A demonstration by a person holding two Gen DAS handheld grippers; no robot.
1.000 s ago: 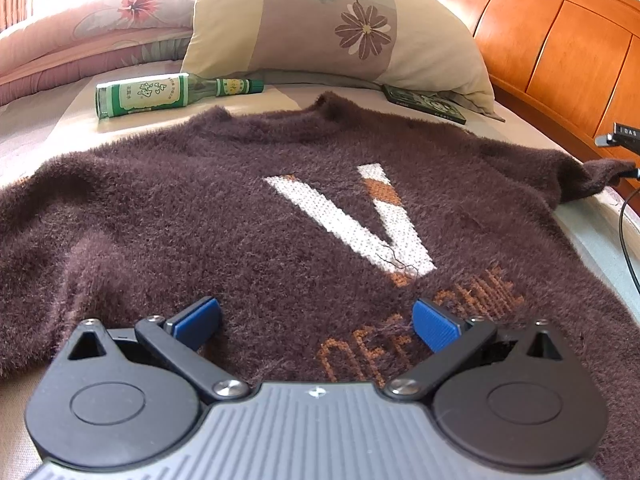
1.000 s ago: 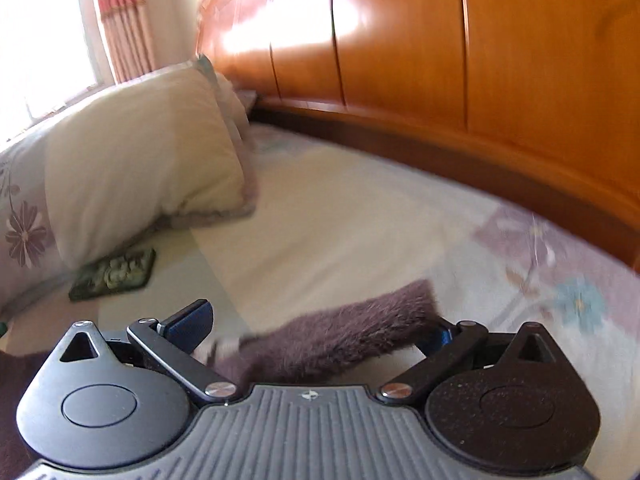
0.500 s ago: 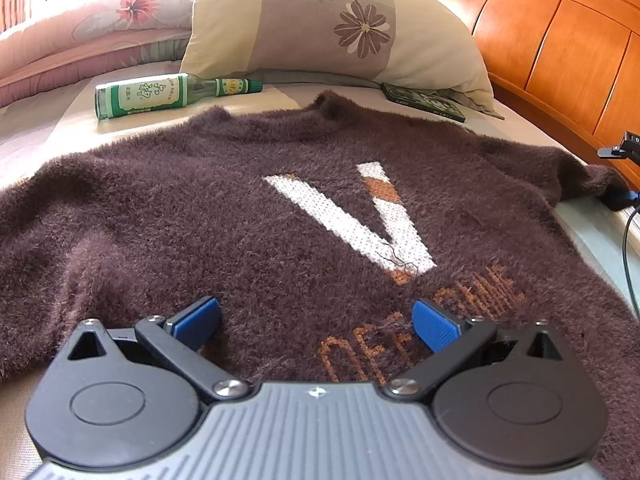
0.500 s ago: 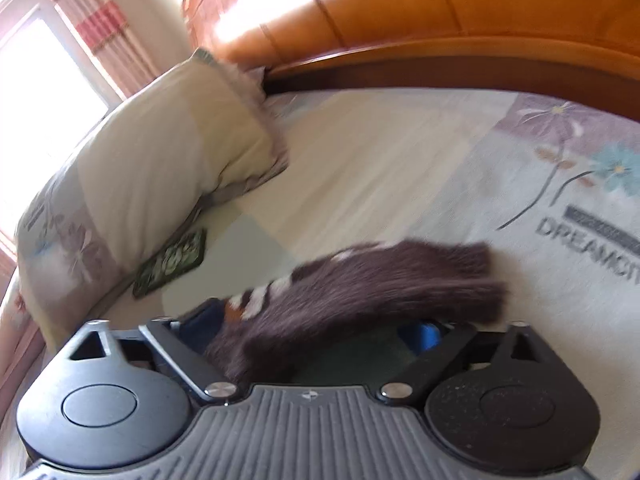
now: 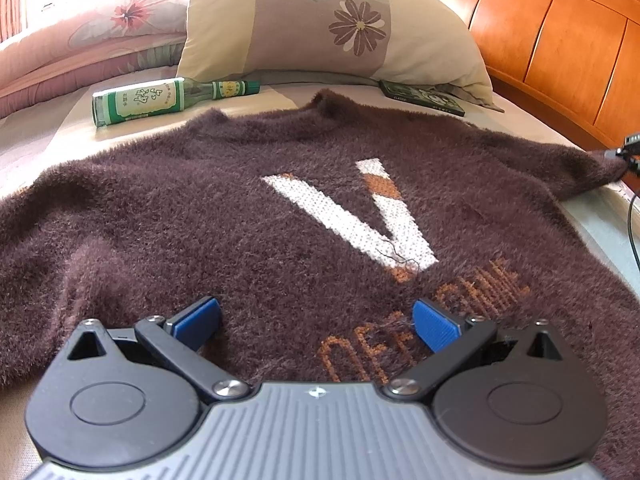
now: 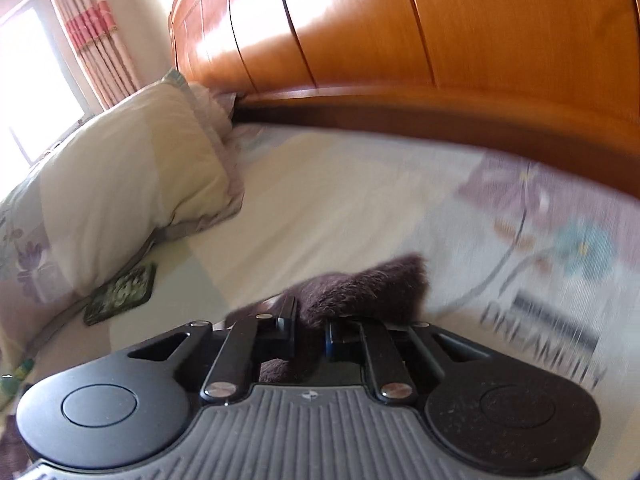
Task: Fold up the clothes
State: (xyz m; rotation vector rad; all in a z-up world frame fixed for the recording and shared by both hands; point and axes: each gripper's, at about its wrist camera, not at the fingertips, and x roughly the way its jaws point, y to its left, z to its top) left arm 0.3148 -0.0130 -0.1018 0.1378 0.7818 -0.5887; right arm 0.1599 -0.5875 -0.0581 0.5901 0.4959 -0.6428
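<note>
across the pale flowered bedsheet [image 5: 48,136] the fuzzy dark brown sweater with a white knitted v [image 5: 256,216] lies spread flat, unmoved since a second ago. at ten o'clock from the v a green glass bottle with a white label [image 5: 160,100] lies on its side, and at twelve o'clock a cream floral pillow [image 5: 328,28] leans by the orange wooden headboard [image 5: 560,40]; a small dark patterned box [image 5: 420,96] sits at the pillow's lower right corner. the left gripper [image 5: 316,320] hangs over the hem, its blue pads spread wide with nothing between them, same as before. at three o'clock the sleeve end runs off toward the frame edge. in the right wrist view the right gripper [image 6: 310,330], wide open a second ago, is closing and now pinches the brown fuzzy sleeve cuff [image 6: 368,288], whose tip sticks out at twelve o'clock over the sheet; the view is blurred.
</note>
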